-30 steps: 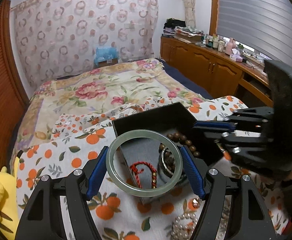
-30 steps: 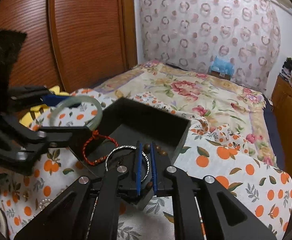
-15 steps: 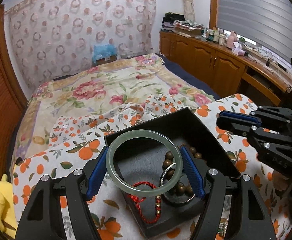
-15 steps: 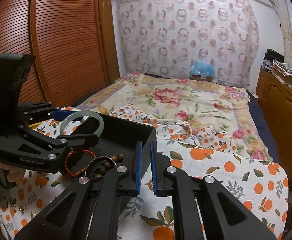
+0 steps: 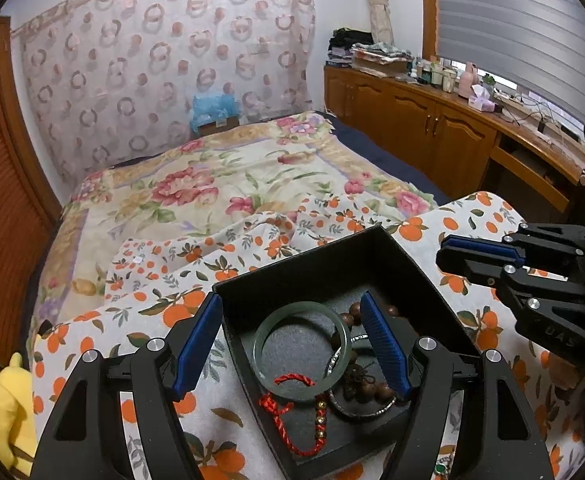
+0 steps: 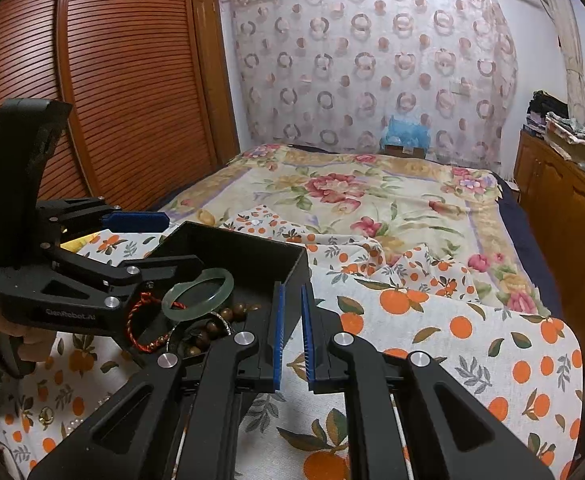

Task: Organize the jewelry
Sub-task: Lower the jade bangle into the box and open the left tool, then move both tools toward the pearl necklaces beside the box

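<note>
A black jewelry box (image 5: 324, 268) sits on the orange-print cloth. The pale green jade bangle (image 5: 301, 350) lies inside it, leaning on a silver bangle (image 5: 362, 408) and brown wooden beads (image 5: 366, 384), with a red cord bracelet (image 5: 292, 408) beside it. My left gripper (image 5: 290, 346) is open just above the box, its blue pads either side of the bangle and clear of it. My right gripper (image 6: 291, 332) is almost shut and empty, at the box's right wall (image 6: 288, 264). The bangle also shows in the right wrist view (image 6: 198, 294).
The orange-print cloth (image 6: 472, 340) covers a table at the foot of a floral bed (image 6: 364, 196). A pearl strand and small gold pieces (image 6: 48, 416) lie on the cloth at the front left. A yellow soft toy (image 5: 0, 404) is at the left. Wooden cabinets (image 5: 432, 136) line the right wall.
My left gripper has opened and let go of the jade bangle, which now rests in the box. My right gripper has drawn back to the box's right side.
</note>
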`<act>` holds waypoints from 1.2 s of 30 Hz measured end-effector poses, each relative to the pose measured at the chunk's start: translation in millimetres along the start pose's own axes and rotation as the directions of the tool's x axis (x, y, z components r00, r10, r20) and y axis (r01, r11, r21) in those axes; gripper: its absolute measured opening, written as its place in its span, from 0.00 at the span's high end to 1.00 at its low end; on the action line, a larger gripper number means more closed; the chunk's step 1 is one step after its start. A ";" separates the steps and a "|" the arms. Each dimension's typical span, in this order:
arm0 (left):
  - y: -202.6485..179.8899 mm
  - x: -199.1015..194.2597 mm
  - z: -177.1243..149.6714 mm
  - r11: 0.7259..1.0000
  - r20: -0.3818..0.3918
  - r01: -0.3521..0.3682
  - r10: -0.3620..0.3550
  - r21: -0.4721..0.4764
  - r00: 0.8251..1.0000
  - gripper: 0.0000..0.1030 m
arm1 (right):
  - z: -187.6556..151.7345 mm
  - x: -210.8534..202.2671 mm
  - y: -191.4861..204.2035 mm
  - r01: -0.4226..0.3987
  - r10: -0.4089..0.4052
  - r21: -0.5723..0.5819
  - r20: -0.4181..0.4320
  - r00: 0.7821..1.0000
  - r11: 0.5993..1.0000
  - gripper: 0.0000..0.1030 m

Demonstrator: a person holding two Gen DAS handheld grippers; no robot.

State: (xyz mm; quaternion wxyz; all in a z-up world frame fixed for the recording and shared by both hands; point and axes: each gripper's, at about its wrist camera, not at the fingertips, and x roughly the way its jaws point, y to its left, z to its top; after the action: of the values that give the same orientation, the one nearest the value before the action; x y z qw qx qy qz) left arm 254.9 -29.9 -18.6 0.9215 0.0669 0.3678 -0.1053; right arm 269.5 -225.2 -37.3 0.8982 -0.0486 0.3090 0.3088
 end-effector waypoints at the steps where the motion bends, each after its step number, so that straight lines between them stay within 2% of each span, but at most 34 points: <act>1: 0.0 -3.3 -0.9 1.000 0.004 0.001 -0.001 -0.003 1.000 0.34 | 0.6 0.2 -0.5 -0.001 0.001 0.000 0.002 1.000 1.000 0.89; 9: 0.3 -40.5 -16.7 0.999 0.047 0.020 -0.018 -0.029 0.999 0.33 | 19.9 -18.6 9.1 0.008 -0.006 -0.033 0.048 0.999 0.999 0.89; 14: 2.6 -66.8 -39.8 0.999 0.057 0.027 -0.025 -0.045 0.998 0.32 | 24.2 -35.0 19.2 0.013 -0.010 -0.058 0.053 0.999 0.998 0.89; 25: 14.5 -89.4 -107.8 0.991 0.005 0.036 -0.036 -0.129 0.999 0.30 | -21.9 -60.5 36.1 0.033 -0.033 -0.061 0.002 0.999 0.998 0.89; 35: 7.3 -111.9 -140.7 0.986 0.012 0.053 -0.052 -0.159 0.999 0.30 | -66.9 -67.8 53.7 0.032 -0.039 -0.074 -0.086 0.996 0.997 0.89; 36: 5.4 -113.4 -142.3 0.986 0.014 0.055 -0.054 -0.159 0.998 0.30 | -71.6 -68.4 56.7 0.032 -0.039 -0.075 -0.094 0.995 0.997 0.87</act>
State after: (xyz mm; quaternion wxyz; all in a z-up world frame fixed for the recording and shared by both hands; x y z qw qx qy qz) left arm 81.6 20.4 -42.4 0.9225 -0.0177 0.3720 -0.1010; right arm 156.4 -235.4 -49.0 0.8855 -0.1019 0.3389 0.3011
